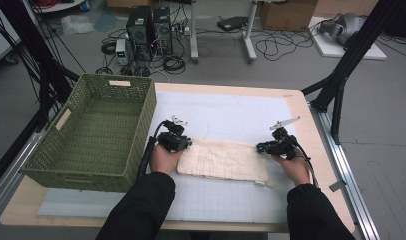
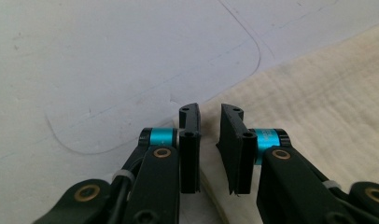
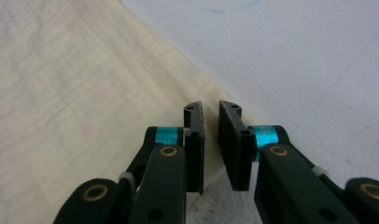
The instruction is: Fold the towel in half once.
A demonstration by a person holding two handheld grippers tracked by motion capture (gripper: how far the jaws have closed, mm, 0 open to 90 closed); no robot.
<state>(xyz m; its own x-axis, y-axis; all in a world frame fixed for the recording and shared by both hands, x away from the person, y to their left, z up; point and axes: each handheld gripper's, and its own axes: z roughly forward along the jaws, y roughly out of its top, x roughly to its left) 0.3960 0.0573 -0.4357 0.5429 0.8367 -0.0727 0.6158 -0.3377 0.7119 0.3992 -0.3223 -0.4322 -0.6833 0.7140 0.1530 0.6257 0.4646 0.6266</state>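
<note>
Cloth (image 1: 223, 159) edges caught between nearly closed jaws of left gripper (image 2: 210, 140) and right gripper (image 3: 211, 135), seemingly pinching; next, lifting together

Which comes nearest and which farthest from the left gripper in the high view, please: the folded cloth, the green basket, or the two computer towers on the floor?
From the left gripper:
1. Folded cloth, right at its jaws, on the table's middle.
2. Green basket, beside it at the table's left end.
3. Computer towers, on the floor beyond the table's far edge.
</note>
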